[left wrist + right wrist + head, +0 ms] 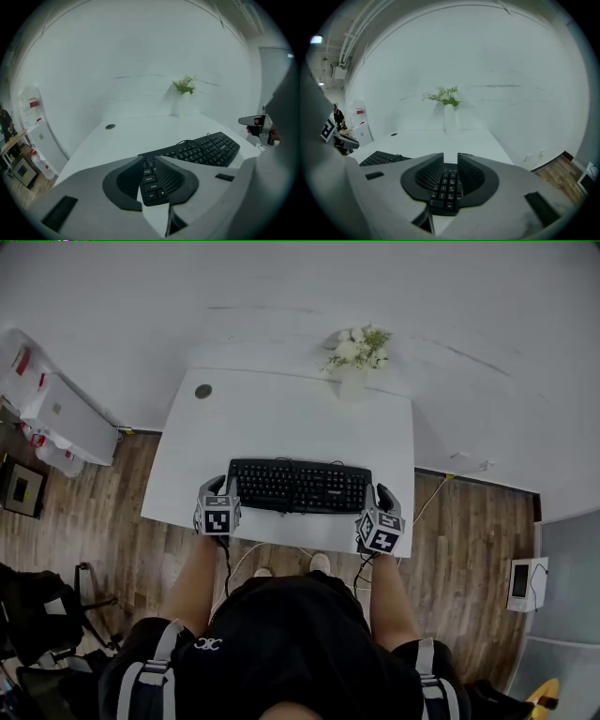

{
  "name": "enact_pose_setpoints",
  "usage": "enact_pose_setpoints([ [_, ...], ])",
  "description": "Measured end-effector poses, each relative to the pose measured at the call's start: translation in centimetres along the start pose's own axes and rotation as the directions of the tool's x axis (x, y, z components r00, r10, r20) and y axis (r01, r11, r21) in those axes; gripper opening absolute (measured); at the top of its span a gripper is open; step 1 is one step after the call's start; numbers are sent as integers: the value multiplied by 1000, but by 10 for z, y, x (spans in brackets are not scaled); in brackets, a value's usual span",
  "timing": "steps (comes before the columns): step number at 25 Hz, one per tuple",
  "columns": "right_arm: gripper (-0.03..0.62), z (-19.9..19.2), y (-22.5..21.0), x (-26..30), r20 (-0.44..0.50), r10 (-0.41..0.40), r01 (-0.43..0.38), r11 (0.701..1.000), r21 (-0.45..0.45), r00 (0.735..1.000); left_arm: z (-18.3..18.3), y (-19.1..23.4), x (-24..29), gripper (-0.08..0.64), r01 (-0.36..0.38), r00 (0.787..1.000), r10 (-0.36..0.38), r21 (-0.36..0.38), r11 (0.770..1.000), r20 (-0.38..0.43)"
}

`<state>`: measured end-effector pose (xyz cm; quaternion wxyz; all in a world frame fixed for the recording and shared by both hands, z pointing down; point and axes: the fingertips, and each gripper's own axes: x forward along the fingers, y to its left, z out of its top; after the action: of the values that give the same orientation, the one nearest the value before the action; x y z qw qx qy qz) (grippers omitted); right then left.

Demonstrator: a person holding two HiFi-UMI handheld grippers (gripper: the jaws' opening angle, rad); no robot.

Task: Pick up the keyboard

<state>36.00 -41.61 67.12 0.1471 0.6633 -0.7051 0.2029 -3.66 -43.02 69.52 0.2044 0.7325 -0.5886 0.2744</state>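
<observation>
A black keyboard (298,486) lies along the near edge of the white table (281,418). My left gripper (218,487) is at its left end and my right gripper (379,495) at its right end. In the left gripper view the left gripper (149,160) is open, and the keyboard (201,150) shows its left corner keys in the gap, clear of the pads. In the right gripper view the right gripper (450,165) is open too, with the number-pad end of the keyboard (446,190) between the pads and untouched.
A white vase of flowers (354,357) stands at the table's far edge by the wall. A round cable hole (203,391) sits in the far left corner. A white cabinet (56,413) stands to the left on the wooden floor. A cable (429,498) hangs off the table's right side.
</observation>
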Motion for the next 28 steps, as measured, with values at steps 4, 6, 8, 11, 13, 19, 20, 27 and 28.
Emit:
enact_pose_setpoints([
  [4, 100, -23, -9, 14, -69, -6, 7, 1000, 7, 998, -18, 4, 15, 103, 2, 998, -3, -14, 1000, -68],
  [6, 100, -31, -13, 20, -94, -9, 10, 1000, 12, 996, -27, 7, 21, 103, -4, 995, 1, -28, 1000, -97],
  [8, 100, -37, -18, 27, -116, -8, 10, 1000, 18, 993, -31, 12, 28, 107, -11, 994, 5, -47, 999, -111],
  [11, 117, -46, -24, 37, -147, -1, 4, 1000, 23, 989, -34, 19, 34, 117, -20, 992, 10, -82, 996, -126],
  [13, 117, -53, -27, 42, -172, 7, -2, 1000, 30, 985, -36, 22, 40, 118, -7, 992, -7, -100, 995, -130],
  [19, 131, -69, -30, 60, -227, 69, -52, 995, 81, 971, -44, 30, 62, 139, 37, 985, -60, -143, 989, -162],
  [20, 140, -73, -29, 62, -236, 82, -63, 994, 86, 968, -45, 31, 64, 143, 47, 984, -72, -156, 987, -161],
  [27, 143, -88, -31, 71, -296, 147, -119, 986, 113, 944, -45, 33, 78, 143, 182, 969, -224, -304, 935, -109],
  [28, 146, -88, -31, 72, -300, 160, -125, 983, 133, 940, -46, 33, 80, 144, 213, 961, -259, -334, 918, -100],
])
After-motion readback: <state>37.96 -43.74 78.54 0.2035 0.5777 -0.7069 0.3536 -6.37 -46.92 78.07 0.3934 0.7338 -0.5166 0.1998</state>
